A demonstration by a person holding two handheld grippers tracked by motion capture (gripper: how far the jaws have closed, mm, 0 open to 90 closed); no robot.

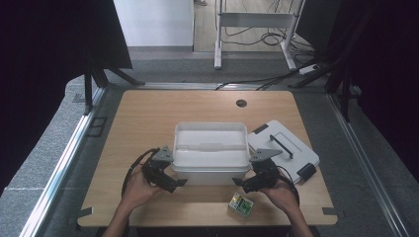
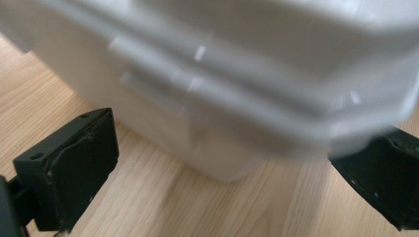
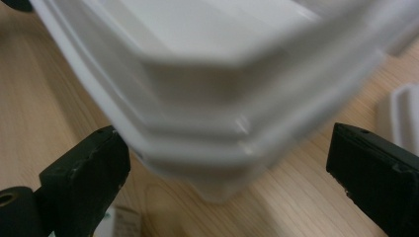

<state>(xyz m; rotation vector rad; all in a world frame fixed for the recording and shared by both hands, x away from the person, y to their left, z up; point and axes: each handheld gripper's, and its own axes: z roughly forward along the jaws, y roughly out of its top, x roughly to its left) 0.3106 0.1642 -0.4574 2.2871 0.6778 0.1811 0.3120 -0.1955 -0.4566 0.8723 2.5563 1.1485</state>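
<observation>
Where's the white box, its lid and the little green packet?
white box [image 1: 210, 134]: high view, on its inside floor.
lid [image 1: 296, 155]: high view, on its flat top.
green packet [image 1: 240, 204]: high view, on its top face.

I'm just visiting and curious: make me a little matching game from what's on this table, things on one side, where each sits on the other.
Things:
1. white tub
2. white lid
3. small green box
4. round hole

Places:
A. near the table's far edge
B. at the near edge, beside the right gripper
C. mid-table, between the two grippers
D. flat on the table, right of the tub

Pairs: 1-C, 2-D, 3-B, 4-A. The left gripper is at the tub's near left corner, jaws apart.
</observation>
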